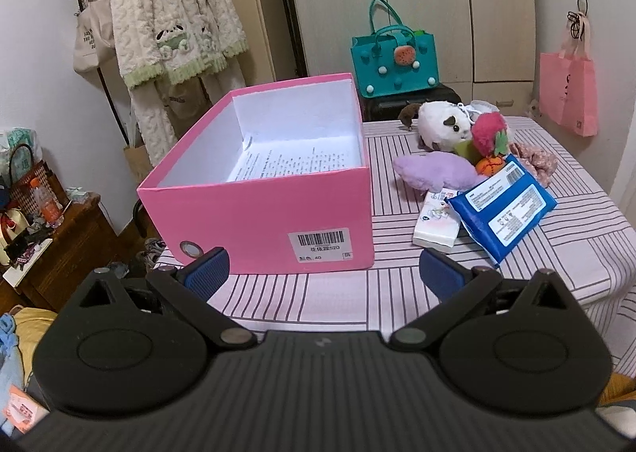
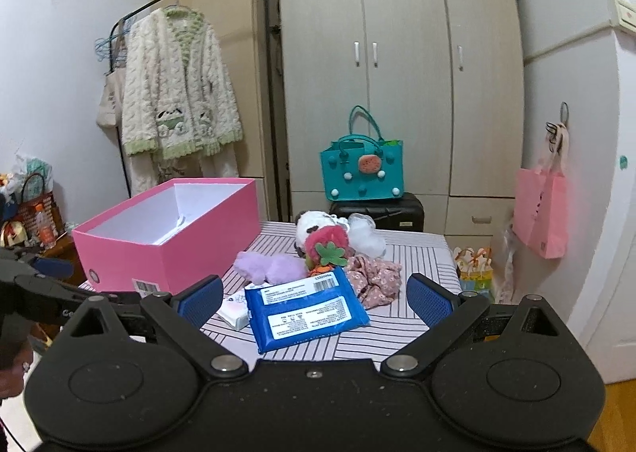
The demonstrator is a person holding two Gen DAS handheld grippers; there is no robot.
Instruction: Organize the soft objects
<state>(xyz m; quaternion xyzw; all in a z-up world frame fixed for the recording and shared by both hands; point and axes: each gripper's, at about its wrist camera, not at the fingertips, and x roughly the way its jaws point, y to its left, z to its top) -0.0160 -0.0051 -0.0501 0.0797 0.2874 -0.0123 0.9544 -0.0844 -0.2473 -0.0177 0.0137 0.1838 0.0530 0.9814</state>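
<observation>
Both your tongs, left (image 1: 324,267) and right (image 2: 314,295), are wide open, holding nothing; plushies (image 2: 326,243) piled beside the pink box (image 1: 258,209).

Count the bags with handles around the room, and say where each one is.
4: a teal felt tote on the black suitcase, a pink shopping bag hanging on the right wall, a beige canvas tote on the clothes rack, a woven basket bag far left. Others may be hidden.

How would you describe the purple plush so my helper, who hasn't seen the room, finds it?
On the striped tablecloth, look right of the pink box at the pile of toys. The purple plush lies at its near left edge, flat, pale lilac and fuzzy, beside the blue packet.
</observation>
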